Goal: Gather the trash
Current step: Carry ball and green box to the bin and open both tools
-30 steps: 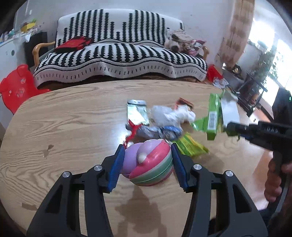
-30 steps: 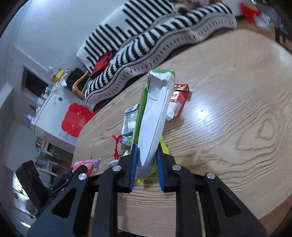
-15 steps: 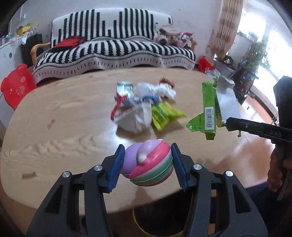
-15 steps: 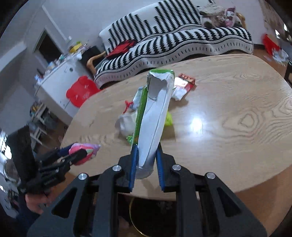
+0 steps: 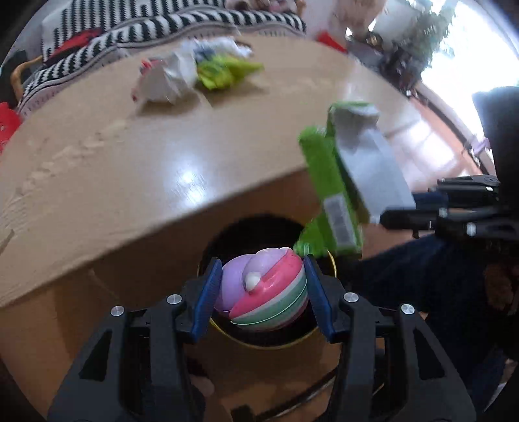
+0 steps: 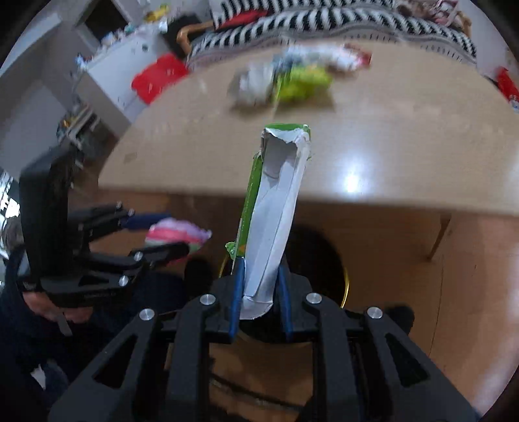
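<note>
My left gripper [image 5: 264,295] is shut on a pink, purple and green striped ball-shaped toy [image 5: 266,292] and holds it over a dark round bin with a gold rim [image 5: 275,342] below the table edge. My right gripper [image 6: 259,292] is shut on a flattened green and white carton [image 6: 275,207], also above the bin [image 6: 343,285]. The carton shows in the left wrist view [image 5: 343,181], and the left gripper with the toy [image 6: 175,232] in the right wrist view. More trash lies on the wooden table [image 5: 97,168]: crumpled white paper [image 5: 165,81] and a yellow-green wrapper [image 5: 223,69].
The table edge [image 6: 389,198] runs just beyond the bin. A striped sofa [image 5: 129,29] stands behind the table, a red stool [image 6: 159,76] and white cabinet to the left. A table leg [image 6: 439,237] is at the right. The floor is brown.
Both grippers have pulled back from over the table and dropped below its edge, carrying the toy and the carton. The bin has come into view beneath them.
</note>
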A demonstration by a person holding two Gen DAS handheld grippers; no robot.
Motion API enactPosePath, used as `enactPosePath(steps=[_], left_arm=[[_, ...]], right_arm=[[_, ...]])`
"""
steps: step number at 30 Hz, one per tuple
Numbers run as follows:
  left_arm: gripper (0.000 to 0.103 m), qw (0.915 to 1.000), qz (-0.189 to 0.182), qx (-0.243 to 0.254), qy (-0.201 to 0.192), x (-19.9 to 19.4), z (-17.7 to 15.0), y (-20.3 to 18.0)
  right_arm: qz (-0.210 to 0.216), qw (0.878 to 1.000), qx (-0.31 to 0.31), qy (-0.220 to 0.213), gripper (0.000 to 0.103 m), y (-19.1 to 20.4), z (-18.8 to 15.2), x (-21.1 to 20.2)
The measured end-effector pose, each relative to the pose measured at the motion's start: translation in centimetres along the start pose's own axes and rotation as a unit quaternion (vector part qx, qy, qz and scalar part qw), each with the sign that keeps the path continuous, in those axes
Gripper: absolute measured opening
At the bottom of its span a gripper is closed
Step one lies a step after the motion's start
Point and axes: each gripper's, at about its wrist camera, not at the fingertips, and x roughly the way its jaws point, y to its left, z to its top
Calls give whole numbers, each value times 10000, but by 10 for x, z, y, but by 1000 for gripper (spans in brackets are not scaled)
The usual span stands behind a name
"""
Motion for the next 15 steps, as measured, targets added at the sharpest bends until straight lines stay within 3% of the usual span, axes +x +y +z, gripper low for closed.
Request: enactPosePath(steps=[4,15], left_arm=[[51,9994,-81,-19,341,19,-5,-2],[51,9980,-244,-209,550,34,1,4]], right_arm=[[-110,9991,-1,408,21,2,-13,21],[-125,9978,162,628,21,3,-10,31]])
